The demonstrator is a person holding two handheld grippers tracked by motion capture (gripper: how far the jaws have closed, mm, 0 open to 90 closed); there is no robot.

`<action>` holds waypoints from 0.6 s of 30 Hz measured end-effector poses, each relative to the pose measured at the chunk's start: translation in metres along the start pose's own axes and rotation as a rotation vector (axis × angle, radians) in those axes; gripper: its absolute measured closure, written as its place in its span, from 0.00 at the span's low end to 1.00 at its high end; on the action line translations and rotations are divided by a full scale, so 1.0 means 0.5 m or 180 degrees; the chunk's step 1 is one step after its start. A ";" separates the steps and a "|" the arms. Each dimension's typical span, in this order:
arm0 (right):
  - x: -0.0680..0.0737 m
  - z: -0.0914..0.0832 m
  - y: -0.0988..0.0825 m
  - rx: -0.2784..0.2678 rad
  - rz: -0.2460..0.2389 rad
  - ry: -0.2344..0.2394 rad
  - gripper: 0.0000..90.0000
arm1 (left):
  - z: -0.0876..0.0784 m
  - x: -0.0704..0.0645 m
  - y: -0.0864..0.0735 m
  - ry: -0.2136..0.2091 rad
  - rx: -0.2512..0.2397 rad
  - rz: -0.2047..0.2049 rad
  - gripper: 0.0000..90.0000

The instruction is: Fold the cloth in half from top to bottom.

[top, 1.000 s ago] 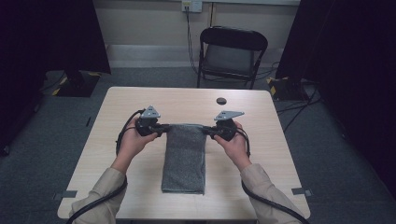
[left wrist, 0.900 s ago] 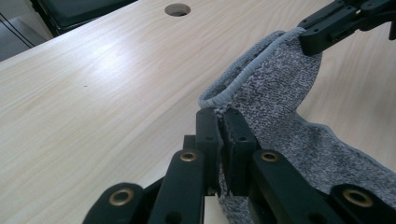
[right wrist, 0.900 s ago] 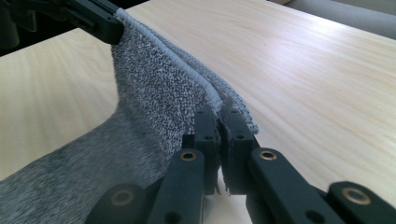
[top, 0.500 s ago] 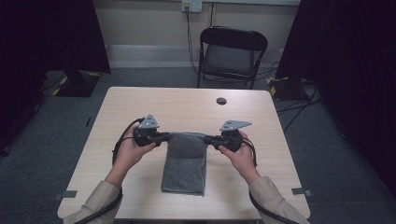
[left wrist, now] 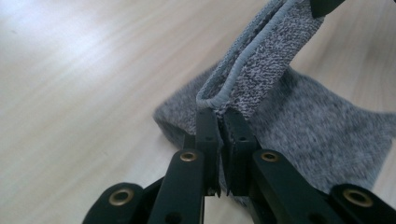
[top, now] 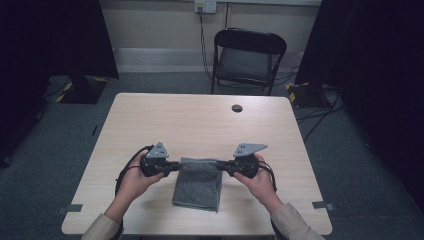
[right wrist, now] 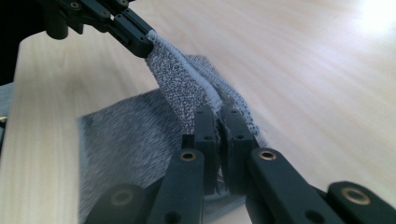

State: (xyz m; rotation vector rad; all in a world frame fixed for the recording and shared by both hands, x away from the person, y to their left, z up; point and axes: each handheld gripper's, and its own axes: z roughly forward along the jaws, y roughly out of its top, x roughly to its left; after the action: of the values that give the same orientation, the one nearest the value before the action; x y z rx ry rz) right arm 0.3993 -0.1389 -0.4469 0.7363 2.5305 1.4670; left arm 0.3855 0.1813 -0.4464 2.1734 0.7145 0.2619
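A grey speckled towel (top: 198, 182) lies folded on the wooden table (top: 200, 120), near its front edge. My left gripper (top: 176, 165) is shut on the towel's far left corner, and my right gripper (top: 220, 165) is shut on the far right corner. The far edge is lifted and stretched between them. In the left gripper view the jaws (left wrist: 223, 122) pinch the hemmed edge of the towel (left wrist: 261, 56), which rises toward the other gripper. In the right gripper view the jaws (right wrist: 219, 122) clamp the towel (right wrist: 182, 79), and the left gripper's fingers (right wrist: 133, 32) hold its other end.
A small dark round hole (top: 237, 108) sits in the table's far half. A black folding chair (top: 248, 57) stands behind the table. Cables (top: 126, 170) trail from both grippers along the front of the table.
Both grippers have pulled the towel's far edge toward the person's side, folding it over the rest. The visible towel is now shorter and sits nearer the front edge.
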 end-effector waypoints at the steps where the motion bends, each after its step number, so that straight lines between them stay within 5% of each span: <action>1: 0.004 0.001 -0.006 0.0012 0.0008 0.0027 0.97 | 0.001 -0.002 -0.006 -0.0012 0.0006 -0.0020 0.96; 18: 0.046 0.022 -0.089 0.0332 0.0050 0.0155 0.97 | 0.028 -0.048 -0.062 -0.0158 0.0304 0.0012 0.96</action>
State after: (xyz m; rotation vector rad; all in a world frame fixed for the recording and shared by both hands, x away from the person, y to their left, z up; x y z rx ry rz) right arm 0.3674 -0.1377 -0.4871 0.7458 2.6610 1.3830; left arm 0.3592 0.1742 -0.4779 2.2638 0.7078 0.1782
